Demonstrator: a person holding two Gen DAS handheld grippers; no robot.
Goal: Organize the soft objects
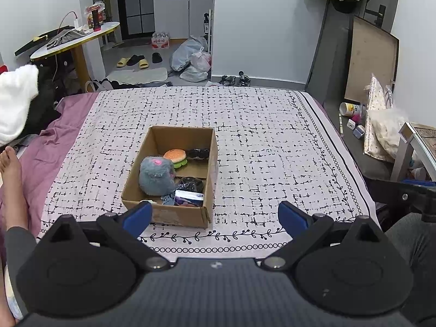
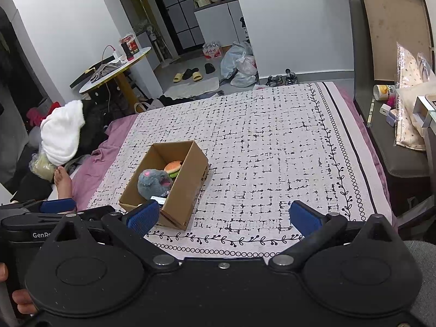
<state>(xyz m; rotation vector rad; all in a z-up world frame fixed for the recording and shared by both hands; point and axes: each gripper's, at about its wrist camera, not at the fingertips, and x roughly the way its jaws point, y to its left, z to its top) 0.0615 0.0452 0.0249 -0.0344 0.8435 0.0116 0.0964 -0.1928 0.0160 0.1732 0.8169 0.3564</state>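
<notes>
An open cardboard box (image 1: 207, 179) stands on the patterned bedspread (image 1: 272, 150). Inside lie a grey plush mouse (image 1: 156, 174), a burger toy (image 1: 175, 156), two dark soft items (image 1: 197, 153) (image 1: 190, 184) and a small tissue pack (image 1: 189, 199). My left gripper (image 1: 215, 216) is open and empty, held just in front of the box. My right gripper (image 2: 223, 218) is open and empty, to the right of the box (image 2: 185, 185). The mouse (image 2: 152, 181) and the burger toy (image 2: 173, 167) show in the right wrist view. The left gripper's blue finger (image 2: 58, 205) shows at the lower left.
A purple sheet (image 1: 62, 136) and a bare foot (image 1: 11, 163) lie to the left. A white fluffy item (image 1: 16, 103) sits on dark clothes at the bed's left edge. A side table (image 1: 381, 147) with clutter stands to the right. Floor clutter lies beyond the bed's far edge.
</notes>
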